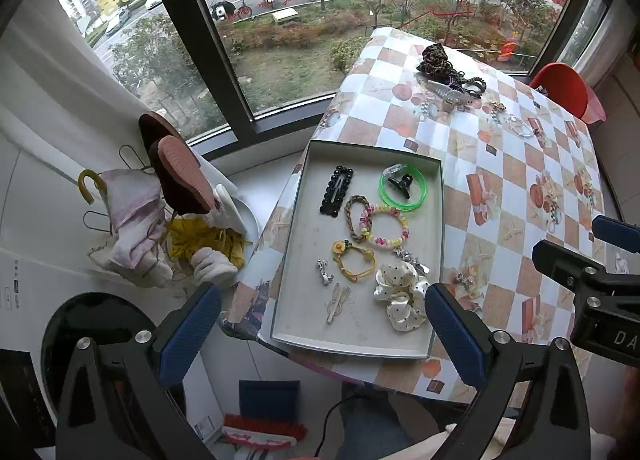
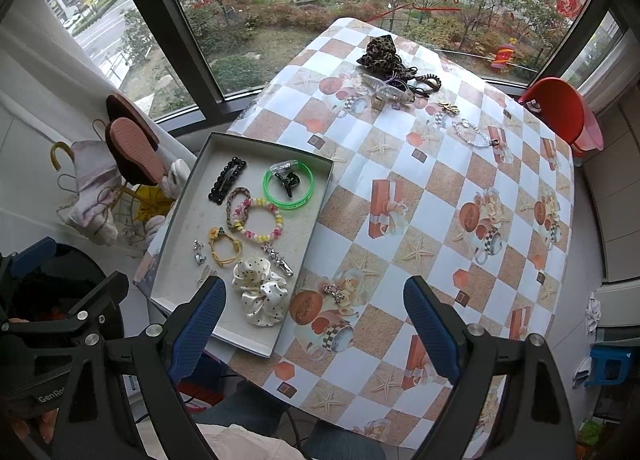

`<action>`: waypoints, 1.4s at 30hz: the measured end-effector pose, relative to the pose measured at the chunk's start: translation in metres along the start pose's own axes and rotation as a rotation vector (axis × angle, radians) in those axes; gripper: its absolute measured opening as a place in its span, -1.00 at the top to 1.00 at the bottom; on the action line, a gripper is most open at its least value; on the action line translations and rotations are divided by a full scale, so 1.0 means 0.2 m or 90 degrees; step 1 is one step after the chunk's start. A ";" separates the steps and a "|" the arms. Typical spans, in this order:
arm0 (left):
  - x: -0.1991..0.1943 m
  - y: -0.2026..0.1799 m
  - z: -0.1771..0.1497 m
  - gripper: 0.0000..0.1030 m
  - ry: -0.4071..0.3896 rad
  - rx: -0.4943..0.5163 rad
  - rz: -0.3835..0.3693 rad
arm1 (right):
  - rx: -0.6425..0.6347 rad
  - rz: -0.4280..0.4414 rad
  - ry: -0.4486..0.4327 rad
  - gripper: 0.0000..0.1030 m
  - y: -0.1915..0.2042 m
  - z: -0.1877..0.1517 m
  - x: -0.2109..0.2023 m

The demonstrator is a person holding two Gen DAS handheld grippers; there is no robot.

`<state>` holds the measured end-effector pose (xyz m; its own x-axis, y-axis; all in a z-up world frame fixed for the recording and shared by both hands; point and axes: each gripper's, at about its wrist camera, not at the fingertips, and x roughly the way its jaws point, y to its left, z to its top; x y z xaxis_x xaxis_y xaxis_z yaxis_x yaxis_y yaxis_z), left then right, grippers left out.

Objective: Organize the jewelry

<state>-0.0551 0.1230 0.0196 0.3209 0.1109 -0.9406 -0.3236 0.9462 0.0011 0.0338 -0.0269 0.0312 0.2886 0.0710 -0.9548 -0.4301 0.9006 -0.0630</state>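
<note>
A shallow grey box lid [image 1: 304,188] [image 2: 192,196] lies at the table's left edge. It holds several hair pieces: a black snap clip [image 1: 337,189], a green bangle [image 1: 402,188], a beaded bracelet [image 1: 383,226], a yellow flower tie [image 1: 352,258] and a cream dotted scrunchie [image 1: 402,294] [image 2: 260,288]. A small silver clip [image 2: 335,292] rests on the cloth just right of the lid. More jewelry sits at the far end: a leopard scrunchie [image 2: 380,52] and a clear bead bracelet [image 2: 474,134]. My left gripper [image 1: 322,308] hangs open above the lid's near end. My right gripper [image 2: 314,304] is open above the silver clip. Neither holds anything.
The table [image 2: 420,188] wears a checked cloth with gift and starfish prints. A red chair [image 2: 560,112] stands at the far right. Slippers and cloths hang on a rack [image 1: 160,200] left of the table, beside the window. A blue stool [image 2: 608,364] stands on the floor at right.
</note>
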 end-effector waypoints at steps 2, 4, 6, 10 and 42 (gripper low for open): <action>0.00 0.01 -0.01 -1.00 0.000 0.000 0.000 | 0.001 0.000 0.000 -0.79 0.00 0.00 0.00; 0.00 0.01 -0.01 -1.00 0.000 0.001 0.000 | 0.001 0.000 0.001 -0.79 0.00 0.00 0.00; 0.00 0.01 -0.01 -1.00 0.000 0.000 0.000 | 0.001 0.000 0.000 -0.79 0.00 0.00 0.00; 0.00 0.01 -0.01 -1.00 0.000 0.000 0.001 | -0.001 0.001 0.000 -0.79 0.00 0.00 0.00; 0.01 0.02 -0.02 -1.00 0.000 0.002 0.002 | -0.001 0.002 0.001 -0.79 0.00 -0.01 0.00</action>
<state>-0.0600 0.1259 0.0171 0.3200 0.1132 -0.9406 -0.3212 0.9470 0.0047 0.0320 -0.0281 0.0313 0.2860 0.0734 -0.9554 -0.4327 0.8995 -0.0604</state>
